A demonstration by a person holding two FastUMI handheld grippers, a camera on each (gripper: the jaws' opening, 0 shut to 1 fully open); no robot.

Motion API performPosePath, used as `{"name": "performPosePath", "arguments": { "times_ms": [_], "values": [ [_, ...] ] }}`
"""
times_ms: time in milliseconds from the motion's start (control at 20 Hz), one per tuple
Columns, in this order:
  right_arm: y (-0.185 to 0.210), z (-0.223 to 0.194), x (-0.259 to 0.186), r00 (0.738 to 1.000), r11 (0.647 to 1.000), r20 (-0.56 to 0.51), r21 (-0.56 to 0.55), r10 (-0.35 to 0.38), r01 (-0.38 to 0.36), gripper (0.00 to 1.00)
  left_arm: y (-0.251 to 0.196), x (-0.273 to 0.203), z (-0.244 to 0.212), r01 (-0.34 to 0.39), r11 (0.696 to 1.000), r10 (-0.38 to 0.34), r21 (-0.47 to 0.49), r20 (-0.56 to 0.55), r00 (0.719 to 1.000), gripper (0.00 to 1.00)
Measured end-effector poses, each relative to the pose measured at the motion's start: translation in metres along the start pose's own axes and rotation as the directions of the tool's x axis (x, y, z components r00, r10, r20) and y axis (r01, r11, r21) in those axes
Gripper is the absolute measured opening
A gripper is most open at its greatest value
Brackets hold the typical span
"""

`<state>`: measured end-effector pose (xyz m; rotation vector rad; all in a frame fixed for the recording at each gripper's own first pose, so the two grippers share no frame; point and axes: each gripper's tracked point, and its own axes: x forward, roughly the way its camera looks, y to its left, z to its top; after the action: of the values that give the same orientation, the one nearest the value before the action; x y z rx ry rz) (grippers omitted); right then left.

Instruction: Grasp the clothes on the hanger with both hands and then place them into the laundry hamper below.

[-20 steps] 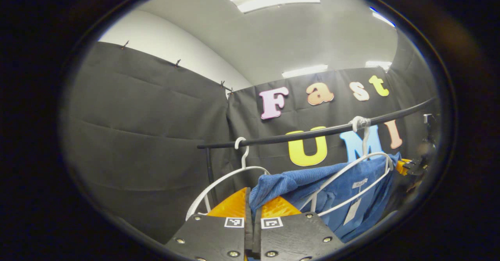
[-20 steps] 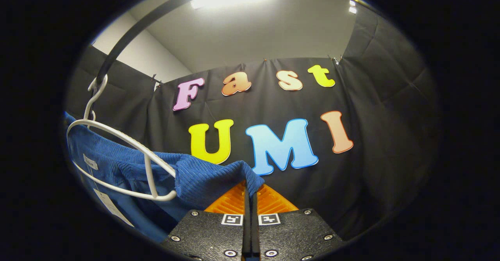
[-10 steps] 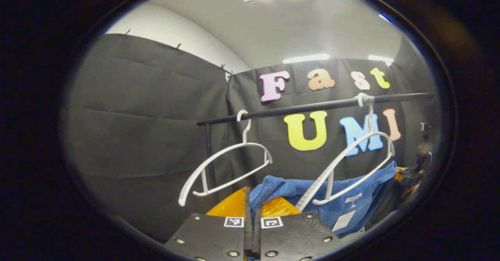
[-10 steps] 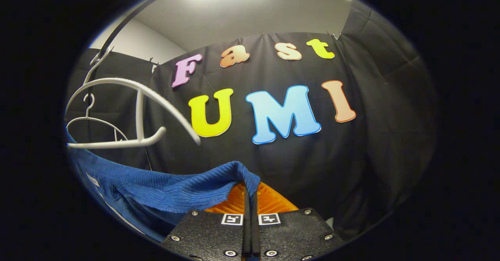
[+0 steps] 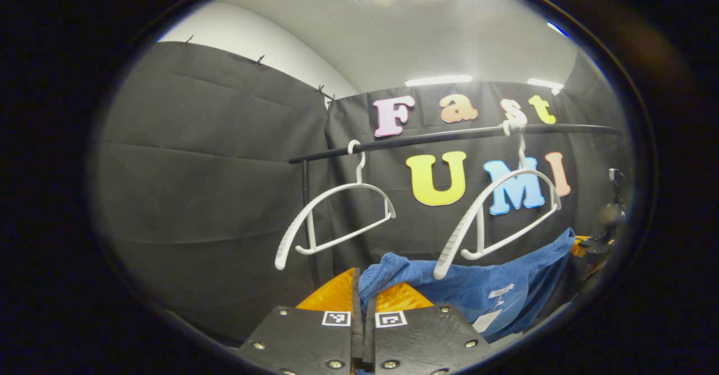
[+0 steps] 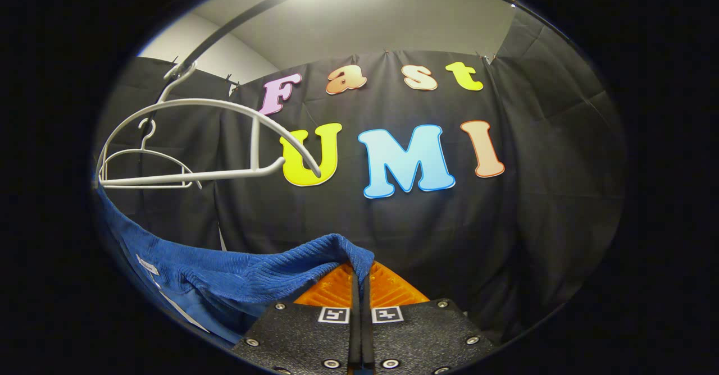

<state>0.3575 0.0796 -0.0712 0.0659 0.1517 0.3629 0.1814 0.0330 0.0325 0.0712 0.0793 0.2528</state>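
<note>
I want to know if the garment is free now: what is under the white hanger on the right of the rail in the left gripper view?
Under that bare hanger hangs the blue garment, apart from it, pinched by the left gripper and right gripper. What lies beneath the garment is covered.

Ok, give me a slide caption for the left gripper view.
Left gripper pinches one end of the blue corduroy garment, now below two bare white hangers on the black rail.
</note>
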Motion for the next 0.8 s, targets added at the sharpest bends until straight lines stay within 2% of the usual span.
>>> {"name": "performPosePath", "arguments": {
  "times_ms": [300,550,750,800],
  "values": [
    [0.016,0.041,-0.068,0.997,1.000,0.070,-0.005,0.008,-0.008,0.00,0.000,-0.040,0.004,0.059,0.997,-0.058,-0.039,0.028,0.998,0.01],
    [0.042,0.073,-0.126,0.992,1.000,0.125,-0.005,0.016,-0.015,0.00,-0.003,-0.070,0.008,0.158,0.987,-0.156,-0.037,0.062,0.986,0.01],
    [0.067,0.088,-0.167,0.988,0.999,0.152,-0.024,0.027,-0.024,0.00,-0.021,-0.095,0.015,0.255,0.964,-0.249,-0.073,0.086,0.965,0.01],
    [0.073,0.089,-0.177,0.988,0.999,0.152,-0.023,0.032,-0.029,0.00,-0.028,-0.104,0.017,0.278,0.958,-0.271,-0.074,0.096,0.958,0.05]
  ]
}}
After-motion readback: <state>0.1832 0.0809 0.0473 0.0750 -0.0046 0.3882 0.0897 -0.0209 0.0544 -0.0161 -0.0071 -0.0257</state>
